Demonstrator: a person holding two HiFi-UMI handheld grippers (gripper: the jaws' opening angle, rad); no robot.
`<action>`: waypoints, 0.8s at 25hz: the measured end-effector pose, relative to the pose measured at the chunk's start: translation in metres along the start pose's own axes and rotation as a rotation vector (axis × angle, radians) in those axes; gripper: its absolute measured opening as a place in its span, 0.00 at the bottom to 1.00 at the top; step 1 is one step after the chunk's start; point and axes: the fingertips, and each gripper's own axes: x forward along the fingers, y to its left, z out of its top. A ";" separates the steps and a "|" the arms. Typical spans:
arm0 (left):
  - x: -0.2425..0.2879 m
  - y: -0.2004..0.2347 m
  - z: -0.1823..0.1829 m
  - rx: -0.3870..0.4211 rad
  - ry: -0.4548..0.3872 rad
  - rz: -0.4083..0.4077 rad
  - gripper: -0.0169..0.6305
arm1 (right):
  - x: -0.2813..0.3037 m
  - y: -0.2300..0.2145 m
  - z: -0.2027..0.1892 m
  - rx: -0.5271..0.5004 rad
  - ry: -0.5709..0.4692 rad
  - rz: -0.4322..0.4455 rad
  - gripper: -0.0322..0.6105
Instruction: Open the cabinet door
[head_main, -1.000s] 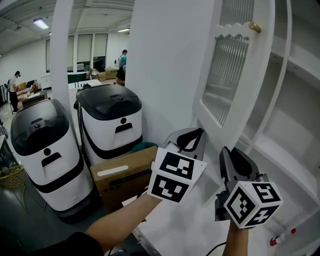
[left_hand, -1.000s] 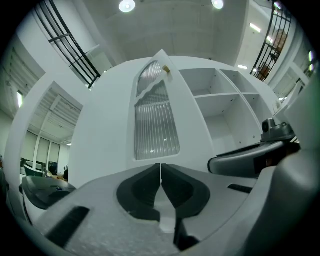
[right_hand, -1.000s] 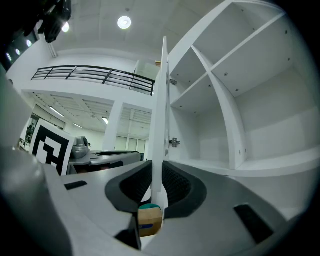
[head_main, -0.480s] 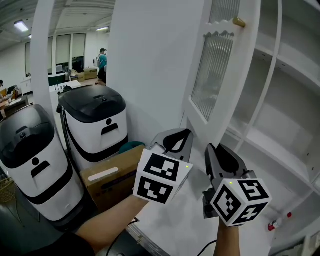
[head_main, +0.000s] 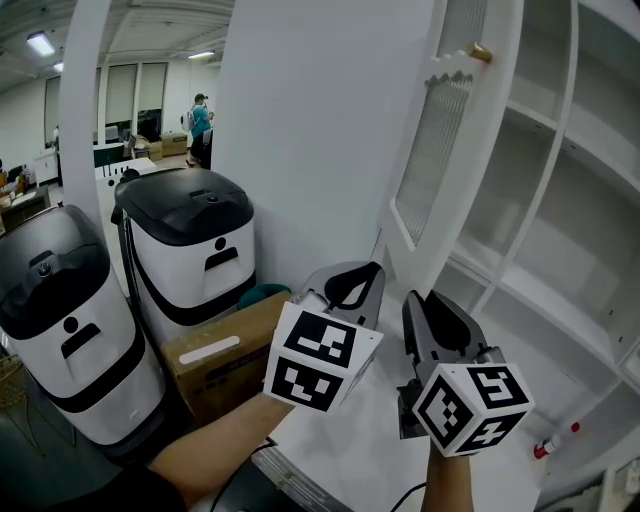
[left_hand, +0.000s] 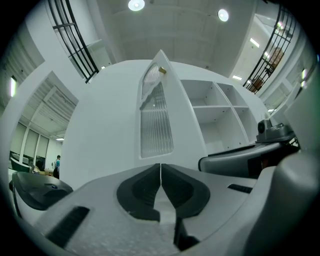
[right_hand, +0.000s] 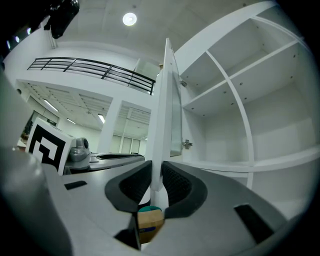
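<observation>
The left gripper (left_hand: 160, 170) has its jaws closed together and holds nothing. Just beside it, the right gripper (right_hand: 156, 175) has the lower edge of the white cabinet door with a ribbed glass pane (head_main: 440, 150) between its pads. The jaws have just been opening a little, yet the pads seem to touch both faces.

The door stands swung far out, so the task looks almost done. I think it is best to let go fully, then draw the gripper straight back so the door is not dragged.

On the white bench (head_main: 340, 445) lies a red-capped marker (head_main: 558, 438). Lower left are a brown cardboard box (head_main: 225, 355) and two white bins with black lids (head_main: 195, 250). None of them blocks the door. Behind the door are the empty white shelves (head_main: 560, 200), and a person (head_main: 201, 115) stands far away.
</observation>
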 end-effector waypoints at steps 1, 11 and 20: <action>-0.003 0.003 0.000 0.000 0.000 0.000 0.05 | 0.002 0.005 0.000 -0.004 0.001 0.002 0.16; -0.026 0.033 0.001 -0.009 -0.006 0.021 0.05 | 0.018 0.043 0.002 -0.029 0.010 0.028 0.17; -0.040 0.054 0.002 -0.008 -0.003 0.048 0.05 | 0.032 0.064 0.004 -0.043 0.005 0.036 0.17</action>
